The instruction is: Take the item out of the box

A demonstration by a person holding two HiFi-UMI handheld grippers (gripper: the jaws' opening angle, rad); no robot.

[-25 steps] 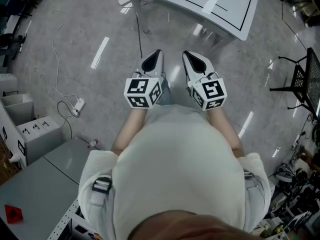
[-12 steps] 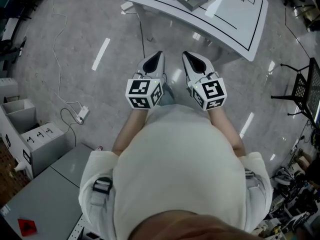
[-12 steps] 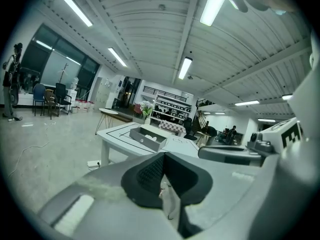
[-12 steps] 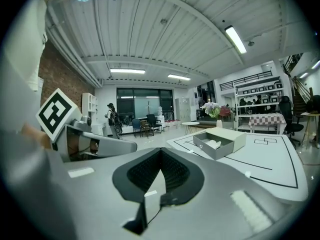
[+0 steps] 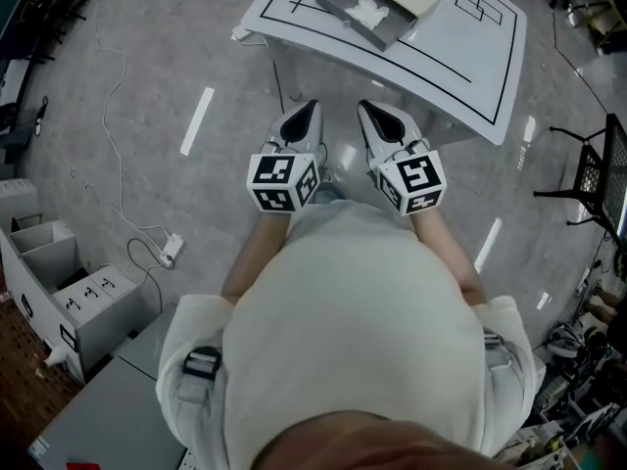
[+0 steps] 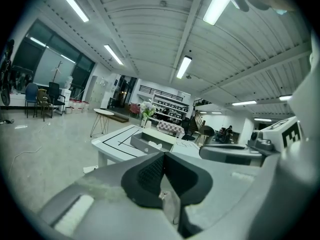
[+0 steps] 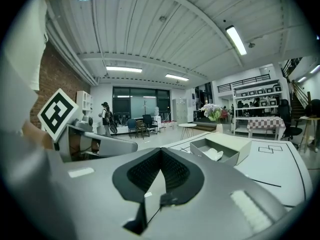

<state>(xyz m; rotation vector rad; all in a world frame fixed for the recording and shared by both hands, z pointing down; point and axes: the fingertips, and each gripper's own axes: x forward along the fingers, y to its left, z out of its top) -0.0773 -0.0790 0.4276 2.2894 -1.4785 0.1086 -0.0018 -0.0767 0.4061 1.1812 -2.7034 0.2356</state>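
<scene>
A grey open box (image 5: 380,4) with a beige lid sits on a white table (image 5: 480,76) ahead of me, and a white crumpled item (image 5: 367,10) lies inside it. The box (image 7: 220,150) and the white item (image 7: 214,154) show in the right gripper view; the box (image 6: 150,142) is small and far in the left gripper view. My left gripper (image 5: 306,109) and right gripper (image 5: 369,109) hang side by side in front of my chest, short of the table's near edge, over the floor. Both are shut, with nothing between the jaws.
The table carries black marking lines. A white power strip (image 5: 172,250) with a cable lies on the floor at left, near white cabinets (image 5: 69,292). A black chair (image 5: 593,164) stands at right. Clutter (image 5: 578,360) fills the lower right corner.
The table and box have come lower into the head view, so more of them shows; the floor things at left slid down too. Both grippers keep their place and stay shut.
</scene>
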